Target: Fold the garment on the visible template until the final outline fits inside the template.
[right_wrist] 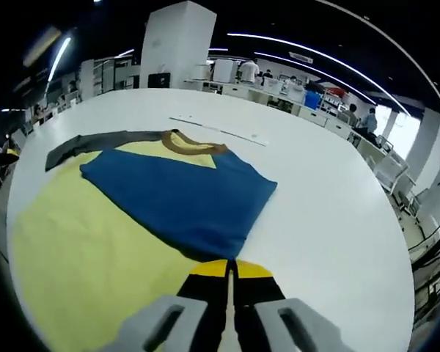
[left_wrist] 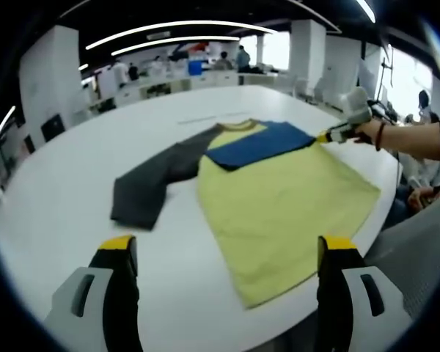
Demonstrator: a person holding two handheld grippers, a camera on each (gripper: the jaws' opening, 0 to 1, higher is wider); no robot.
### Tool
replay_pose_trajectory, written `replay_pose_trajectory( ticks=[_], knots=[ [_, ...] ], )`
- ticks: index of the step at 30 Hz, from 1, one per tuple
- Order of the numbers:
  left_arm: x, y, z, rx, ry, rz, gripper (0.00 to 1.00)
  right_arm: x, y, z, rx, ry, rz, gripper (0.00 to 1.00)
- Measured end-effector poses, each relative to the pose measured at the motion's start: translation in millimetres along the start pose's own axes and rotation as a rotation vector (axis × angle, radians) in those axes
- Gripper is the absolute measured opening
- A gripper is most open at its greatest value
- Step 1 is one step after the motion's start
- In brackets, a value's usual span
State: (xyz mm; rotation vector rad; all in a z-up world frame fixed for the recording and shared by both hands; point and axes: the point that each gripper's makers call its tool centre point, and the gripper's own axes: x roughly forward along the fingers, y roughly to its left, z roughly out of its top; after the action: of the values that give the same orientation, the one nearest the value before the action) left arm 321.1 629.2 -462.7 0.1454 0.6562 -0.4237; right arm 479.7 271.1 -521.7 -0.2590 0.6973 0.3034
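Shirt [left_wrist: 279, 198] flat on the table [left_wrist: 59, 198], blue sleeve [right_wrist: 183, 194] folded across the chest, right gripper [right_wrist: 231, 270] pinched together at its near edge, left gripper [left_wrist: 227, 253] hanging apart: next, grey sleeve [left_wrist: 150, 180] over to match, no dragging.

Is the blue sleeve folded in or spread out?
Folded in: the blue sleeve lies across the yellow shirt.

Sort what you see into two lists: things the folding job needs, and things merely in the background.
Job:
yellow shirt, blue sleeve folded over it
grey sleeve spread out
left gripper, open
right gripper, shut
white table

Background:
desks
pillar
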Motion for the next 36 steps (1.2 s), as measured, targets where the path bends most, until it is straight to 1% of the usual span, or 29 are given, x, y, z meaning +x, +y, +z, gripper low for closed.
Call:
replay_pose_trajectory(
  ticks=[3,10,12,15,17,20,21,26,28,29,30,36],
  knots=[
    [1.5,-1.5,0.1,0.002,0.005,-0.004,0.98,-0.1,-0.8,-3.7,0.067,0.005,-0.005,0.00],
    [1.7,-2.3,1.7,0.004,-0.004,-0.006,0.99,1.1,-3.0,-3.6,0.101,0.011,0.003,0.00],
    [1.2,-2.2,2.3,0.003,-0.008,-0.006,0.99,-0.1,-4.7,-5.0,0.138,0.021,-0.002,0.00],
    [1.0,-2.0,1.9,0.005,-0.006,-0.004,0.99,2.0,-6.7,-6.8,0.152,0.023,-0.004,0.03],
    [1.1,-2.1,1.5,0.004,-0.005,-0.005,0.99,3.8,-7.2,-7.0,0.194,0.020,0.001,0.05],
    [1.6,-2.2,1.0,0.005,-0.002,-0.004,0.99,6.8,-1.8,-6.4,0.265,0.023,0.033,0.05],
    [1.6,-2.4,1.2,0.005,-0.002,-0.004,0.99,7.7,-1.4,-7.3,0.271,0.027,0.034,0.06],
    [1.7,-1.9,3.9,0.001,-0.011,0.000,0.99,9.9,1.2,-12.3,0.284,0.042,0.020,0.04],
    [1.4,-1.5,4.0,0.002,-0.011,0.002,0.99,9.1,2.2,-12.5,0.249,0.043,0.017,0.03],
    [1.0,-1.0,4.2,0.003,-0.011,0.003,0.99,9.1,2.3,-12.1,0.216,0.043,0.025,0.02],
    [0.8,-0.8,4.4,0.003,-0.013,0.004,0.99,8.8,1.7,-12.0,0.201,0.044,0.028,0.01],
    [-0.1,0.7,4.9,0.004,-0.015,0.008,0.99,8.9,-0.9,-12.3,0.203,0.046,0.038,0.01]
  ],
)
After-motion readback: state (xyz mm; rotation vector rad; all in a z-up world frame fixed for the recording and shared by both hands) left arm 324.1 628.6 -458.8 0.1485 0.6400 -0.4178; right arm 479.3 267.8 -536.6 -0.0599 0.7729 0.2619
